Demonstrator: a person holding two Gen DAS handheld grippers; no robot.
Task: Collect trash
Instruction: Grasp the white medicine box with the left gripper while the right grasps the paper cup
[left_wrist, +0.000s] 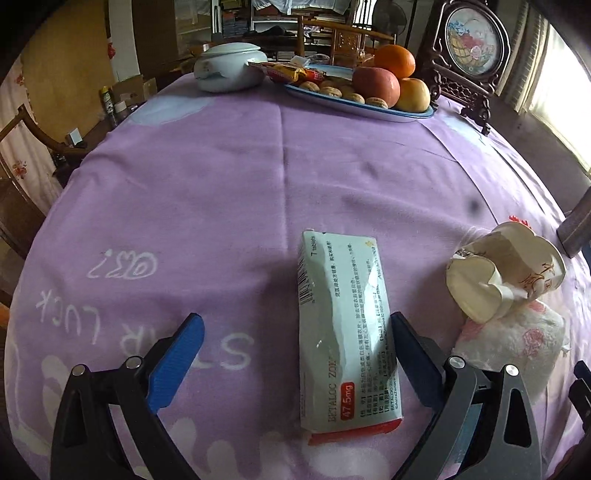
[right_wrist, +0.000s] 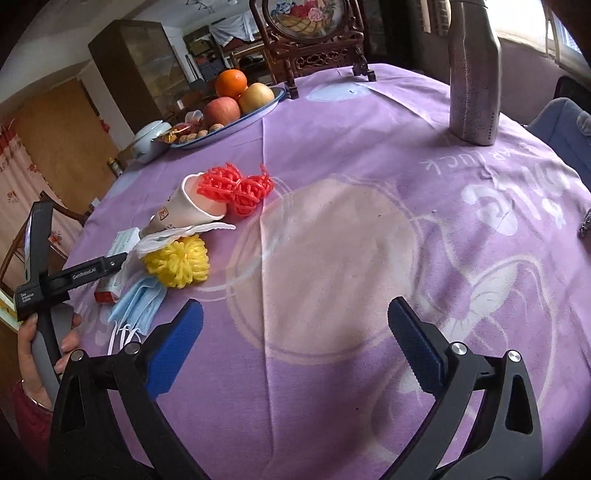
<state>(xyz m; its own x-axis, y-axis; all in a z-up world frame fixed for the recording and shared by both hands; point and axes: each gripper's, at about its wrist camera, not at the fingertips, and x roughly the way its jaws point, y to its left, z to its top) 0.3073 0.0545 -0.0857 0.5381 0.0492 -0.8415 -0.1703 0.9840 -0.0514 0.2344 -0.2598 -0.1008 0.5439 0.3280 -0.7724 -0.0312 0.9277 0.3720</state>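
On a round table w/ a purple cloth (left_wrist: 221, 177), a white medicine box (left_wrist: 343, 332) is lying flat, serving as the landmark. Left gripper (left_wrist: 295, 362) is hovering over the box's near end, jaws standing wide; the right-hand blue pad is just beside the box's right edge, the other pad well apart to its left, nothing gripped. Just right of the box, a crumpled paper cup (left_wrist: 506, 277) is lying on its side, resting against a wad of white tissue (left_wrist: 517, 343).

From the right wrist view, the box (right_wrist: 123, 240) is showing only partly, behind the left gripper's body, w/ a hand (right_wrist: 40, 343) holding that gripper's handle. Beside the box are lying a yellow mesh ball (right_wrist: 177, 262), a blue face mask (right_wrist: 138, 302) and red mesh netting (right_wrist: 236, 188) at the cup's mouth. Right gripper (right_wrist: 295, 350) is hanging well to the right of the box over bare cloth, jaws spread wide, empty.

Far beyond the box, a blue-rimmed fruit tray (left_wrist: 369, 110) is sitting nr a white lidded pot (left_wrist: 229, 70). A steel bottle (right_wrist: 474, 70) is standing upright far right.
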